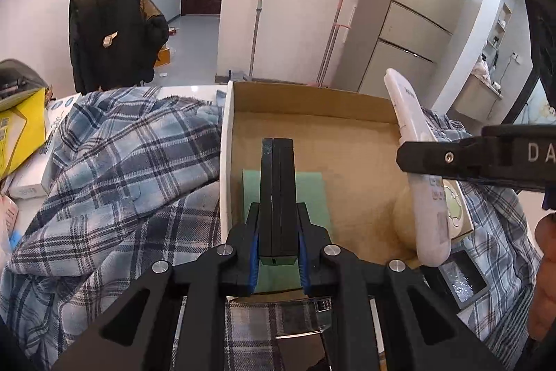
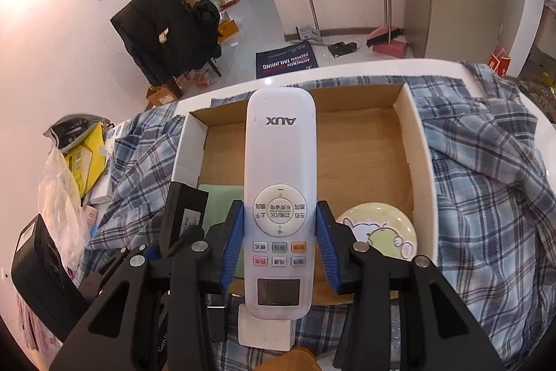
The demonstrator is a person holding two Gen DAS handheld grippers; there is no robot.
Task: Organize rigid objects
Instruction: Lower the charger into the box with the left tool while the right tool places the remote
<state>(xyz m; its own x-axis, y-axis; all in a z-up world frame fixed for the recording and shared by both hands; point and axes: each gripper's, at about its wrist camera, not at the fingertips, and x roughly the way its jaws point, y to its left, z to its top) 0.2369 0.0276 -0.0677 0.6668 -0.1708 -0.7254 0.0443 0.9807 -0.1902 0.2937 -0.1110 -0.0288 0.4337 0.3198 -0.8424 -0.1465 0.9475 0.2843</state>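
Observation:
My left gripper (image 1: 278, 209) is shut on a slim black rectangular block (image 1: 278, 183) and holds it over the left part of an open cardboard box (image 1: 225, 145). Under the block a green sheet (image 1: 314, 193) lies on the box floor. My right gripper (image 2: 280, 207) is shut on a white AUX remote (image 2: 280, 141), its blue pads pressing the remote's sides over the same box (image 2: 413, 141). A pale plate with a cartoon print (image 2: 378, 232) lies in the box's near right corner. In the left wrist view the remote (image 1: 413, 120) hangs above that plate (image 1: 455, 207).
A blue plaid cloth (image 1: 121, 155) surrounds the box on the white table. Yellow and white packages (image 1: 21, 131) lie at the far left, with a plastic bag (image 2: 59, 190) and a black device (image 2: 41, 266). A small white box (image 2: 267, 332) sits below the remote. A hand (image 1: 545, 266) shows at the right edge.

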